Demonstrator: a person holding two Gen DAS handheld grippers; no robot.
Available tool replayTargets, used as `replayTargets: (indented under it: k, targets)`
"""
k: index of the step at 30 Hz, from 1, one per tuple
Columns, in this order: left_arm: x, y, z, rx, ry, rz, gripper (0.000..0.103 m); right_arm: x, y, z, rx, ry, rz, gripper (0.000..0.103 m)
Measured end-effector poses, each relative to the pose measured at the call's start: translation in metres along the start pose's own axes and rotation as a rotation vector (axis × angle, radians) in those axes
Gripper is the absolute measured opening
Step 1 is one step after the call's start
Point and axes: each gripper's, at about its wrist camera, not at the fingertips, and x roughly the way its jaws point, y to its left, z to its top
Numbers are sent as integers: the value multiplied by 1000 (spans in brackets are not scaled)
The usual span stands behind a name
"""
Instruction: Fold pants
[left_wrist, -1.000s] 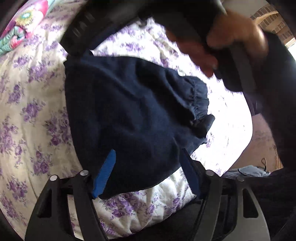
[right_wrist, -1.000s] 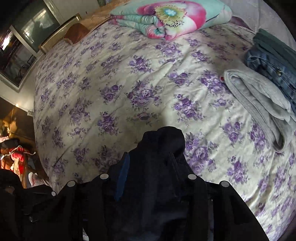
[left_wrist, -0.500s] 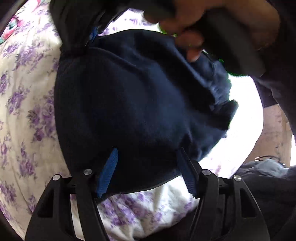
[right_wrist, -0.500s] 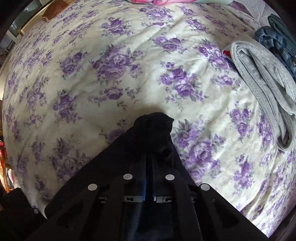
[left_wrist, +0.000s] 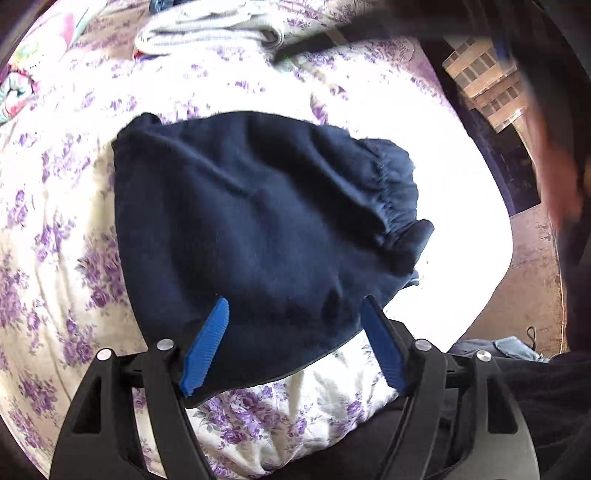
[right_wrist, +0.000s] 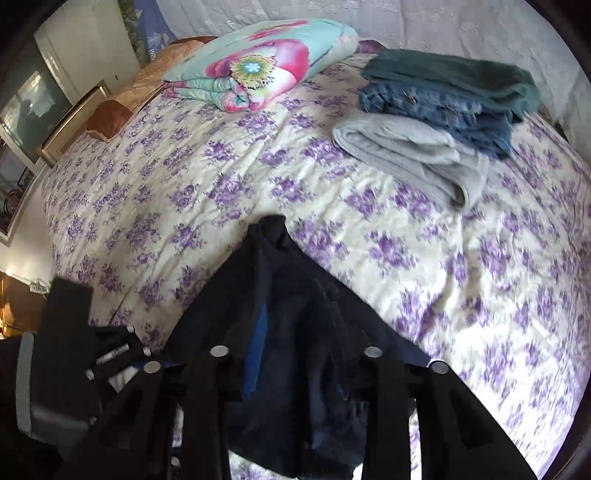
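Note:
Folded navy pants (left_wrist: 258, 229) lie on the floral bedspread (left_wrist: 55, 236), elastic waistband to the right. My left gripper (left_wrist: 295, 347) is open, its blue pads (left_wrist: 207, 347) spread on either side of the pants' near edge. In the right wrist view, my right gripper (right_wrist: 295, 354) is open, with the navy pants (right_wrist: 288, 302) lying between and over its fingers; one blue pad (right_wrist: 255, 354) shows, the other is hidden by the cloth. The person's right hand (left_wrist: 554, 158) is blurred at the right edge of the left wrist view.
A stack of folded clothes sits at the bed's far right: grey (right_wrist: 410, 155), denim (right_wrist: 436, 110), dark green (right_wrist: 454, 81). A folded flowered quilt (right_wrist: 258, 62) and brown pillow (right_wrist: 110, 114) lie at the back. The bed edge and floor (left_wrist: 528, 266) are to the right.
My right gripper was shut on the pants half a second ago and has opened and lifted back. The pants now lie flat, and the left gripper has stayed open.

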Motion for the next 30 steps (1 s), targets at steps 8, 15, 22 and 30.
replayTargets:
  k: [8,15,22,30]
  targets:
    - [-27,47,-6,-132,-5,115,80,70,-58,-58,343,83,-94,3]
    - [-41,144,-38,-424,-7,72,82,46,-60,-61,363,55,-49,7]
    - [11,157,-32,-473,85,-87,82,-39,-77,-118,453,-34,-109,41]
    - [26,125,12,-389,58,-245,95,-78,-101,-200,652,-62,-125,53]
